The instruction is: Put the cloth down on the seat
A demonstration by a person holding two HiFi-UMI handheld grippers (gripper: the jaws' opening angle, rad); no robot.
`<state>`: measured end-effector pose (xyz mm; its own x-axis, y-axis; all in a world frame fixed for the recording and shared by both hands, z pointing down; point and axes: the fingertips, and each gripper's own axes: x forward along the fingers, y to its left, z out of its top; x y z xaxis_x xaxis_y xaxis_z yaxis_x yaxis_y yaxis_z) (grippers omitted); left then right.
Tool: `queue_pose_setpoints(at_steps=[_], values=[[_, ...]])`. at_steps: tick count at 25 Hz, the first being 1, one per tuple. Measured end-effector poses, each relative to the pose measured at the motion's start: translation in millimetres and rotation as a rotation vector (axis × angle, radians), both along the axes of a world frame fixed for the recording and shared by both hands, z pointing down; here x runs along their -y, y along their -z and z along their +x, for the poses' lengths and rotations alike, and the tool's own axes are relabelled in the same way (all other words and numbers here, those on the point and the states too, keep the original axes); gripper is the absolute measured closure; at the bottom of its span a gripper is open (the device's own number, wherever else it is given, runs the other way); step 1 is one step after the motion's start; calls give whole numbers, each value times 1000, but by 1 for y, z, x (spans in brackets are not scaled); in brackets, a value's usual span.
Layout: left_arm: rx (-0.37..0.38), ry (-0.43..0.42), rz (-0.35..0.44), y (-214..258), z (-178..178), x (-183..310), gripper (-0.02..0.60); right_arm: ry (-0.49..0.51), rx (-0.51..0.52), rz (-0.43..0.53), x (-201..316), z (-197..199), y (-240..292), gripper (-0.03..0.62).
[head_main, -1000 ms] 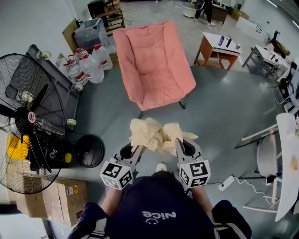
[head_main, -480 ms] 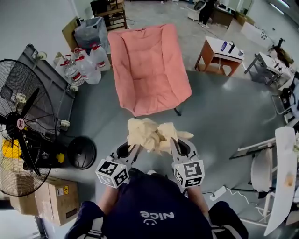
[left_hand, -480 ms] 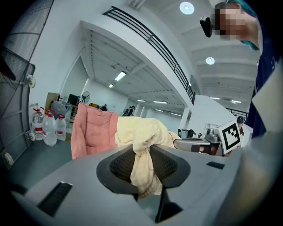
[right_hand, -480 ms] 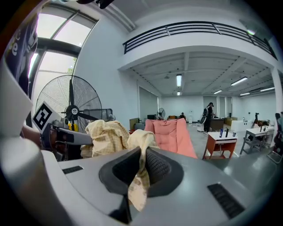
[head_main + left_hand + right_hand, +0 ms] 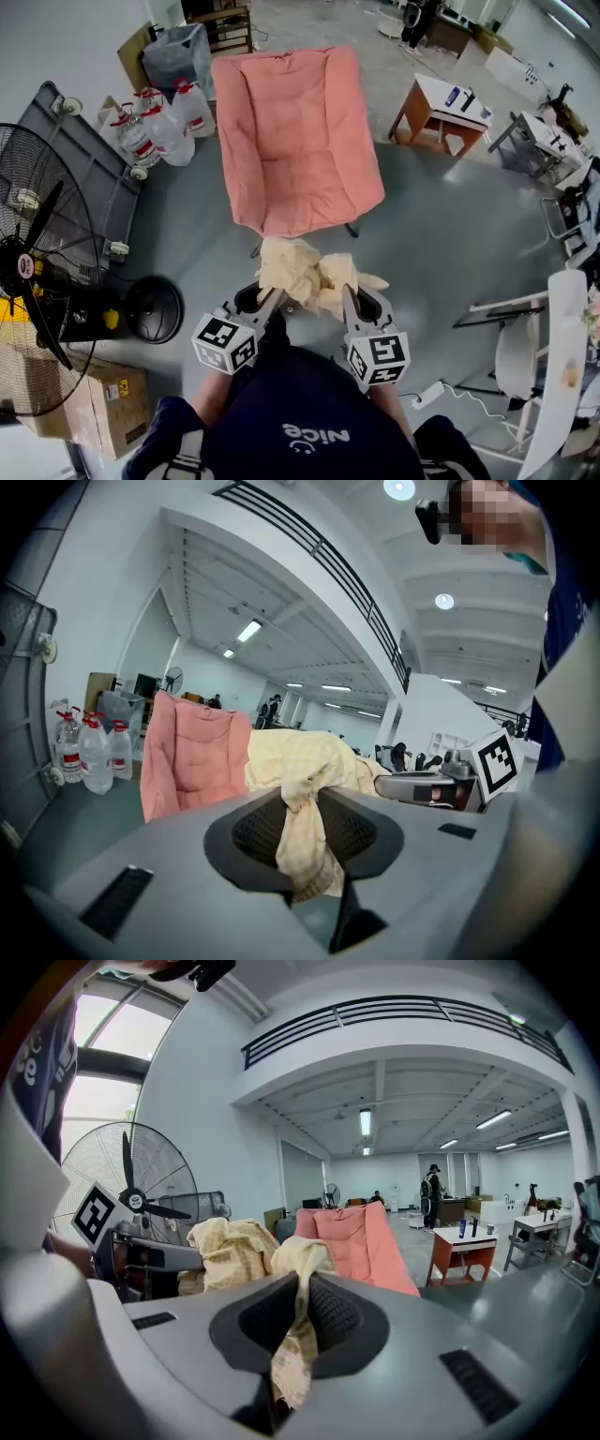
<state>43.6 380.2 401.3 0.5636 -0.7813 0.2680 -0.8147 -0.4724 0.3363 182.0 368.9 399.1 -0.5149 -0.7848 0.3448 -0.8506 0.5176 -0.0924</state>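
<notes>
Gripping cloth (image 5: pixel 305 272) together, left gripper (image 5: pixel 277 298) and right gripper (image 5: pixel 345 296), near front edge of seat (image 5: pixel 295 141)

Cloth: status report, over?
Left gripper and right gripper both shut on the cloth. Cloth bunched at the chair front edge, not set down. Nothing in the way.
</notes>
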Motion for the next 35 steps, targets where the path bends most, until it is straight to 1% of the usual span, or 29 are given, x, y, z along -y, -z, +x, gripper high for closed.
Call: queue_pose_setpoints(at_steps=[3, 7, 11, 15, 17, 22, 27, 31, 35], values=[[12, -22, -4, 0, -11, 36, 463, -2, -3, -5, 34, -15, -2, 534], [15, -71, -7, -2, -29, 97, 463, 1, -7, -19, 95, -42, -6, 534], [26, -105, -4, -3, -58, 158, 463, -31, -11, -26, 152, -68, -7, 534], [78, -128, 30, -5, -86, 218, 463, -35, -18, -22, 206, -91, -8, 534], [74, -135, 31, -6, -99, 242, 463, -48, -25, -26, 228, -102, -9, 534], [59, -145, 31, -6, -123, 281, 463, -67, -40, -36, 263, -125, -8, 534], [18, -121, 16, -13, -143, 318, 463, -31, -61, -74, 293, -145, -16, 534], [12, -94, -4, -20, -142, 322, 463, -36, -80, -83, 304, -140, -19, 534], [9, -33, -11, -25, -148, 349, 463, -47, -66, -65, 341, -133, -19, 534]])
